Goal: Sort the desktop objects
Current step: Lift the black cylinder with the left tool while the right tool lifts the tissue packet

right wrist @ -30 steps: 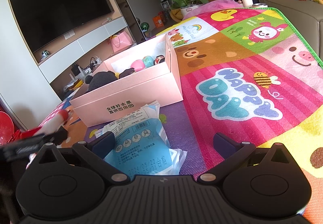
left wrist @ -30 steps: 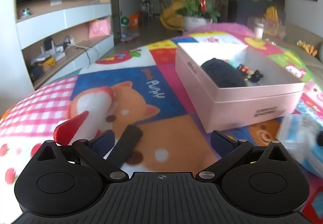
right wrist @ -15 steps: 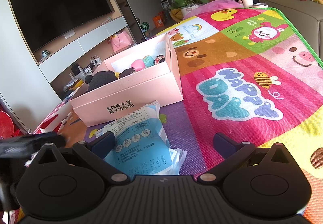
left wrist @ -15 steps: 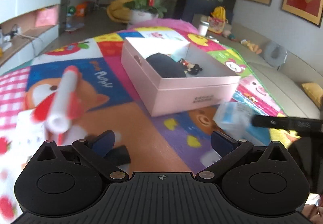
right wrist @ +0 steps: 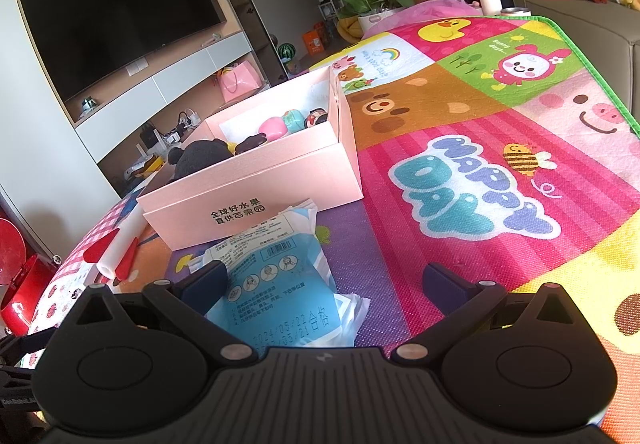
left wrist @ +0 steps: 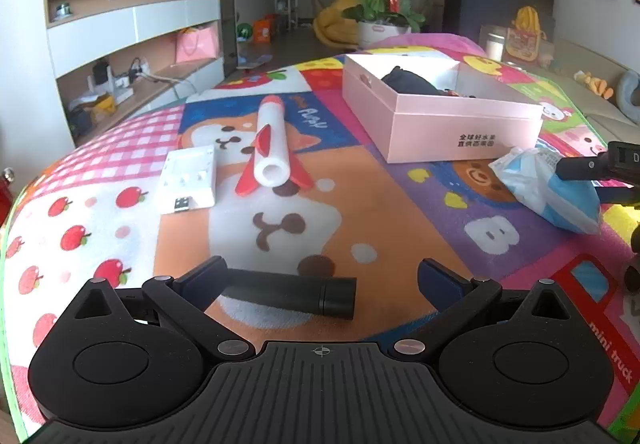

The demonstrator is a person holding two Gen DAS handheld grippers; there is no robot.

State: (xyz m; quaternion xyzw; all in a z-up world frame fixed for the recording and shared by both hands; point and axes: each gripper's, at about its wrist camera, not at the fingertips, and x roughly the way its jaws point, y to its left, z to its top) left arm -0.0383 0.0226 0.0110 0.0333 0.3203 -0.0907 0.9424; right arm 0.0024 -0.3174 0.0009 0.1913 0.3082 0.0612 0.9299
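Both jaws gape wide, holding nothing. Left gripper (left wrist: 320, 280) sits over the black tube (left wrist: 296, 296); next, close on it.

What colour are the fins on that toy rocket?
Red, on a white body; the rocket shows best in the left wrist view.

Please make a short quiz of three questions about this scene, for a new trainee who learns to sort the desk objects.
1. True or false: the toy rocket already lies inside the pink box.
2. Which object lies between the open fingers of the left gripper? A) the white charger B) the black cylinder C) the blue mask packet
3. Fill in: the blue mask packet lies in front of the ____ gripper.

Key
1. False; it lies on the play mat, outside the box.
2. B
3. right
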